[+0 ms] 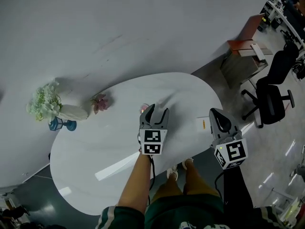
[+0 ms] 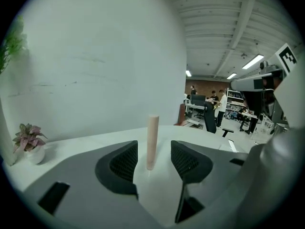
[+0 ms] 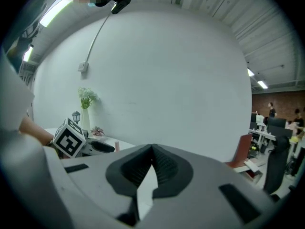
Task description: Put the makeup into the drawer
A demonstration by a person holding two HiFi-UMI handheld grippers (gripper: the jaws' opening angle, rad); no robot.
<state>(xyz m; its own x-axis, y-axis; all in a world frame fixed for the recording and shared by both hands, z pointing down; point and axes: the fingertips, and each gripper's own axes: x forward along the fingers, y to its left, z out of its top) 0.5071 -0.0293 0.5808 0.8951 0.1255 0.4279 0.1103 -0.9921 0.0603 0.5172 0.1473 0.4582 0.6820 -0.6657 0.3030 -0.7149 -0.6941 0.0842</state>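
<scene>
The makeup is a thin pink tube (image 2: 152, 137). It stands straight up on the white table (image 1: 109, 147).

The left gripper (image 1: 158, 109) is right at the tube. Its two jaws are apart. In the left gripper view the tube shows in the gap between them. It is a bit nearer the left jaw, and neither jaw touches it. The gripper holds nothing.

The right gripper (image 3: 152, 148) is to the right of the tube, well apart from it, by the near edge of the table. Its jaws are closed tip to tip, with nothing between them.

A small white card (image 1: 202, 123) lies on the table to the right of the tube, close to the right gripper.

To the left of the tube sits a little pot with a pink plant (image 1: 100, 102). Farther left is a white vase (image 1: 71, 111) with pale green flowers, and a small blue lamp (image 1: 62, 124) is just beside it.

Far to the right of the tube, down on the floor, stands a black office chair (image 1: 271, 92).
</scene>
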